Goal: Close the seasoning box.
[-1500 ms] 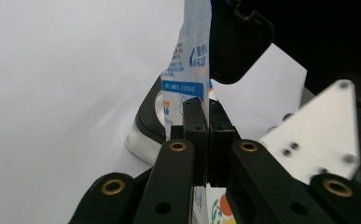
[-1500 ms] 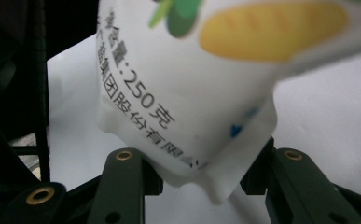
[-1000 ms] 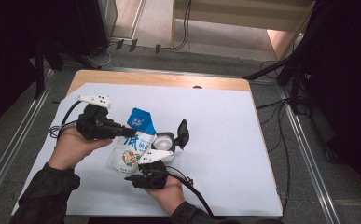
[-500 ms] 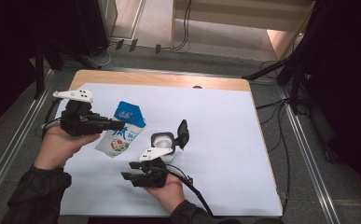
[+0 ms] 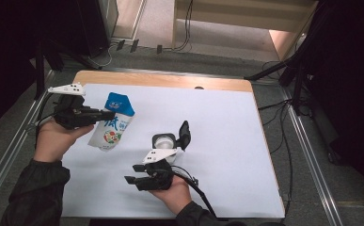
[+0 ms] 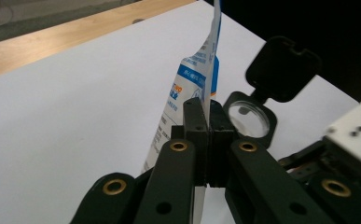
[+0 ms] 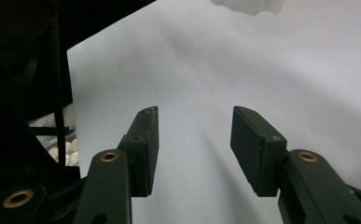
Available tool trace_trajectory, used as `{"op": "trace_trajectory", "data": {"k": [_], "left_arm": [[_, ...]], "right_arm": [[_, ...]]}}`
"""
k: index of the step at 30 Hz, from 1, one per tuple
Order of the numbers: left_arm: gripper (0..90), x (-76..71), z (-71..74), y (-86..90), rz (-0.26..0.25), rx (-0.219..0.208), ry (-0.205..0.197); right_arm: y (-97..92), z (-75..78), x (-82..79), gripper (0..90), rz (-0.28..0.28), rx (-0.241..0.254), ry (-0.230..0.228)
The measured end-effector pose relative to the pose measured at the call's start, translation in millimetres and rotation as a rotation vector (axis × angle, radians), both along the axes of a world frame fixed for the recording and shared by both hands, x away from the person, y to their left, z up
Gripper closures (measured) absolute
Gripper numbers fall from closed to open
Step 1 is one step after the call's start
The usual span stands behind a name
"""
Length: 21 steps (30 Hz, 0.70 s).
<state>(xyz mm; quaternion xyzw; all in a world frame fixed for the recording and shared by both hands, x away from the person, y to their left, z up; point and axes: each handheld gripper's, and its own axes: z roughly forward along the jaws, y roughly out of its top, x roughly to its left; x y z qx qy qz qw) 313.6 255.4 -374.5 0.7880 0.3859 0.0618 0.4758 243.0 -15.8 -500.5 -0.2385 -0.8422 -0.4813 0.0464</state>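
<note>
Gripping a blue-and-white pouch [image 5: 111, 123], the left gripper [image 5: 105, 114] has its jaws pinched tight on the pouch's thin side edge; the left gripper view shows the pads [image 6: 197, 135] clamped flat on the pouch [image 6: 192, 88] with no gap. Pouch sits tilted at the left side of the bench [image 5: 226, 141], blue top pointing away from the person, lower end near the white sheet [image 5: 217, 122] covering the bench, though whether it touches I cannot tell. Right gripper [image 5: 130, 173] is held low near the front middle of the bench, jaws about half apart and just been opening, nothing between them; the right gripper view shows bare white sheet [image 7: 206, 93] between the pads [image 7: 257, 144]. Small black-framed container [image 5: 165, 140] with a flip lid [image 5: 184, 134] standing open sits just beyond the right hand [image 5: 175, 193], well apart from the pouch. Left gripper view shows the same container [image 6: 250, 119] just right of the pouch, lid [image 6: 283, 67] tipped up. Left hand [image 5: 52, 139] comes in from the left edge.
</note>
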Motion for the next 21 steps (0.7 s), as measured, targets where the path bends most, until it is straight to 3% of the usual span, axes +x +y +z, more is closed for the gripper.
{"op": "trace_trajectory", "data": {"k": [3,8,12,14,16,19,21], "left_arm": [[90.0,12.4,-7.4,0.5,0.030,-0.001,0.013],[90.0,22.3,-10.0,-1.8,0.033,-0.016,0.006],[90.0,33.2,-10.3,-5.4,0.040,-0.011,-0.013],[90.0,40.3,-14.4,-7.4,0.058,-0.011,-0.057],[90.0,44.4,-18.4,-8.4,0.067,-0.002,-0.064],[90.0,51.0,-25.3,-7.3,0.079,0.007,-0.066],[90.0,55.0,-31.1,-5.2,0.085,0.000,-0.047]], "right_arm": [[-12.7,7.4,-0.7,52.5,-0.008,0.006,-0.011],[-27.2,13.3,-0.3,51.9,-0.029,0.013,-0.027],[-42.9,16.6,-1.9,51.8,-0.034,-0.001,-0.041],[-54.6,16.9,-2.7,51.8,-0.041,-0.019,-0.046],[-61.5,16.0,-1.9,51.8,-0.045,-0.027,-0.042],[-71.3,14.8,0.9,50.5,-0.053,-0.006,-0.035],[-76.5,14.5,3.2,49.5,-0.046,0.012,-0.031]]}}
